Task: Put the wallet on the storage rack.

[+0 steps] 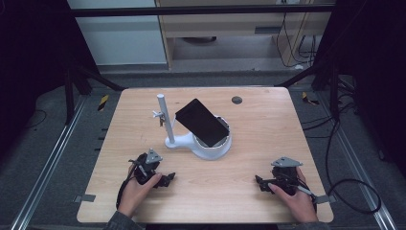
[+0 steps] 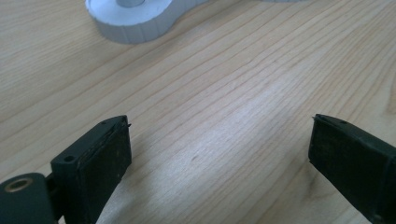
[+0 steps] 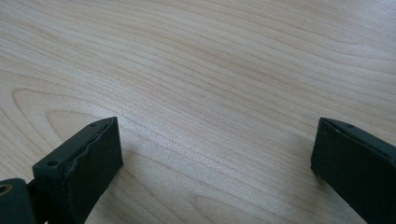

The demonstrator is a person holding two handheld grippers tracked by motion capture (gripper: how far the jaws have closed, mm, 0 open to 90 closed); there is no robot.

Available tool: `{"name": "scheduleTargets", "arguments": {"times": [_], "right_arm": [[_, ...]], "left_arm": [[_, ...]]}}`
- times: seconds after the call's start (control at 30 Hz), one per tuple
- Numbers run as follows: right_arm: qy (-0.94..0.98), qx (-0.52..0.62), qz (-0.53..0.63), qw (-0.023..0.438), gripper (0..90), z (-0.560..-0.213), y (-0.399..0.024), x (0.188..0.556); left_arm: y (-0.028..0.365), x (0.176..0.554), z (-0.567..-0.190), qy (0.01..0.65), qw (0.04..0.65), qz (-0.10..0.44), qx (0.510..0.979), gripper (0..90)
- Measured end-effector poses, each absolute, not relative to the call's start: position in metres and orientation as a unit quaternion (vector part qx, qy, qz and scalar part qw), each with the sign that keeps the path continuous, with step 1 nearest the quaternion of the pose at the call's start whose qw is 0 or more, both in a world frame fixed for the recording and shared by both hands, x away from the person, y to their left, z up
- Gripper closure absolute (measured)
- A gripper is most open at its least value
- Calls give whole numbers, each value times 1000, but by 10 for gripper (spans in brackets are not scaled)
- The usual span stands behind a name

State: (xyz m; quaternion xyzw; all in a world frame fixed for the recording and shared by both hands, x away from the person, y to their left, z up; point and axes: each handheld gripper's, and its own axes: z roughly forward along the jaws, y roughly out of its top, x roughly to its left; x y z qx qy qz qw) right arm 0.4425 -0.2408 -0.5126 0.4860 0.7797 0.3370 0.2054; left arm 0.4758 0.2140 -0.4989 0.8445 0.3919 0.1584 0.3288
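Pale wood counter point(image 1: 249, 143) under dim light, dark floor and cables all round. At its middle, a black phone point(image 1: 201, 122), tilted, lower edge resting in the round cup of a white stand point(image 1: 210, 146), upper corner leaning out toward the thin post point(image 1: 164, 120) that rises from the stand's smaller foot. Small clip partway up the post, apart from the phone. Near the far edge, a dark round grommet point(image 1: 236, 100), well clear. Closer in, left tool point(image 1: 165, 179) lying low on the wood, jaws wide apart, nothing between them; stand's foot point(image 2: 135, 18) just ahead in the left gripper view. Right tool point(image 1: 260, 182) likewise low, jaws spread wide, bare grain between them, well apart from the stand. Probably the start of a reach for the phone. Best taken by its long edges, jaws squared to the slab, not the glass face; steadying the stand with the other tool likely wise, lest the light base tip or slide
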Motion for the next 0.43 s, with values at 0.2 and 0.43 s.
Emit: {"name": "scheduleTargets", "arguments": {"times": [0.2, 0.43], "right_arm": [[780, 485, 336, 207, 19, -513, -241, 443], [778, 489, 332, 212, 15, -513, -239, 442]], "left_arm": [[219, 479, -504, 397, 331, 163, 841, 40], [228, 479, -509, 393, 347, 173, 834, 16]]}}
